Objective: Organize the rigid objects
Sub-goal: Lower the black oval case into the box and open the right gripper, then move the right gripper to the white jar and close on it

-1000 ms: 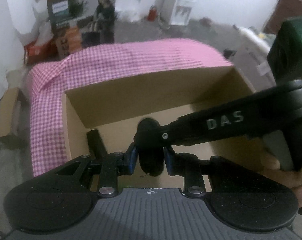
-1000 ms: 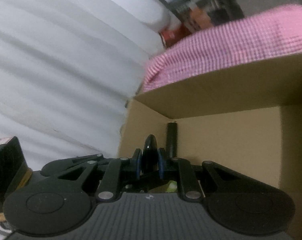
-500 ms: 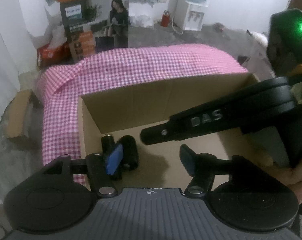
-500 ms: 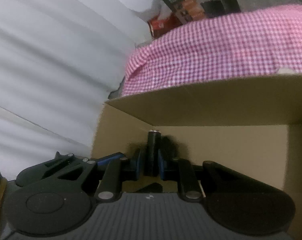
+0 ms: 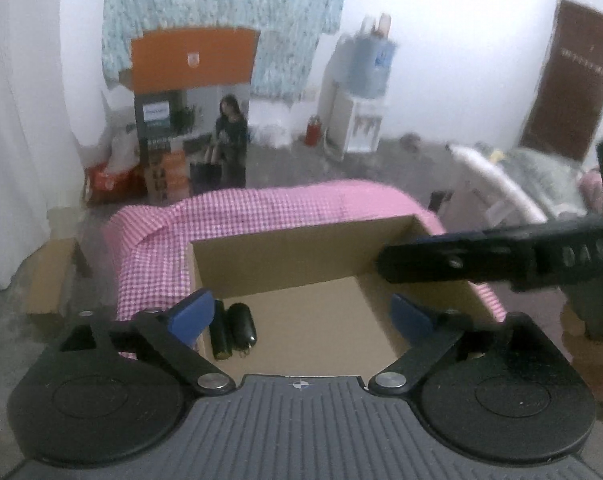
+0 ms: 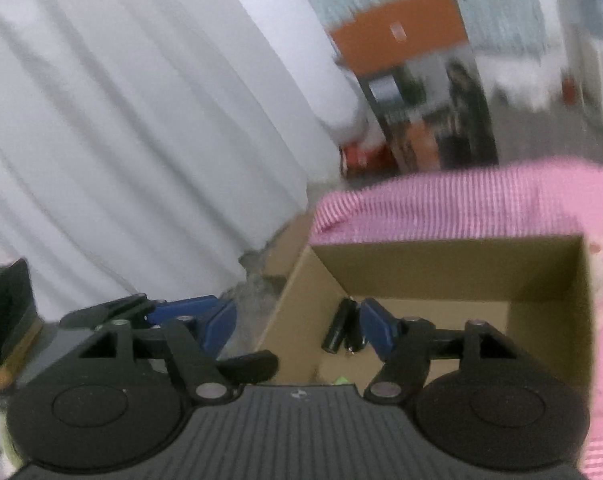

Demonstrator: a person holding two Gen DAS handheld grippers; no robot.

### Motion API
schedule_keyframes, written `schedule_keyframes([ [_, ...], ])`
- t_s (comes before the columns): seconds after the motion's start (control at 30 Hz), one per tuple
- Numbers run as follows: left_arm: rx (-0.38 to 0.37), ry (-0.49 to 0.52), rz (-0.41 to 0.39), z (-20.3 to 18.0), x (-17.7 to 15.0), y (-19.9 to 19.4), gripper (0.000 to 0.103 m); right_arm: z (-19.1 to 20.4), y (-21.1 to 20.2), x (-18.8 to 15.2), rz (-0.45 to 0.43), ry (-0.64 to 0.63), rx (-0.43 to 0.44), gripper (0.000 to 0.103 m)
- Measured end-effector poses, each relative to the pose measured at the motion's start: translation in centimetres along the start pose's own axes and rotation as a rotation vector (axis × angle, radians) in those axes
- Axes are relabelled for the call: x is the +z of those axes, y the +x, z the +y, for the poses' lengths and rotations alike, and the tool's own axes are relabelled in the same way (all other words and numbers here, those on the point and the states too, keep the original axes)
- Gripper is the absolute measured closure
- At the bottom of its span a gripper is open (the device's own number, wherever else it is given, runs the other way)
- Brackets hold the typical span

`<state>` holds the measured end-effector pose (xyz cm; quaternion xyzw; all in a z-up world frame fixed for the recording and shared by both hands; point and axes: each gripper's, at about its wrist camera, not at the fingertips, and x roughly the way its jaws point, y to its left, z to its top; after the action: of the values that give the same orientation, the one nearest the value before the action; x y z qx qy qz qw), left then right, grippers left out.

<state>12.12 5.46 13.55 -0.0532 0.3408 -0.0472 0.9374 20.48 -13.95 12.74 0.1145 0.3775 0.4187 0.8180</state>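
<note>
An open cardboard box stands on a pink checked cloth. Two black cylinders lie side by side in its near left corner: a slim battery and a fatter capsule. They also show in the right wrist view. My left gripper is open and empty above the box's near edge. My right gripper is open and empty over the box's left wall. Its arm crosses the left wrist view at the right.
The cloth covers a table, with its edge showing in the right wrist view. White curtains hang to the left. Printed cartons and a water dispenser stand on the floor beyond. A small cardboard box sits on the floor at left.
Both grippers opened and let go of their black cylinders, which now lie in the box's corner. Both grippers have pulled up and back from the box.
</note>
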Motion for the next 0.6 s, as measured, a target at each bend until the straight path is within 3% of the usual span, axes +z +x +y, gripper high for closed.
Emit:
schedule_keyframes([
  [0.27, 0.042, -0.004, -0.054, 0.1, -5.0, -3.3, 0.002, 2.7, -5.8, -5.8, -0.106, -0.060, -0.020, 0.030],
  [0.43, 0.120, 0.011, -0.042, 0.2, -8.2, -2.4, 0.002, 2.6, -5.9, -9.3, -0.127, -0.029, -0.035, 0.030],
  [0.6, 0.185, 0.052, -0.008, 0.1, -10.7, -0.1, 0.003, 3.1, -3.5, -11.8, -0.098, 0.002, -0.021, 0.031],
])
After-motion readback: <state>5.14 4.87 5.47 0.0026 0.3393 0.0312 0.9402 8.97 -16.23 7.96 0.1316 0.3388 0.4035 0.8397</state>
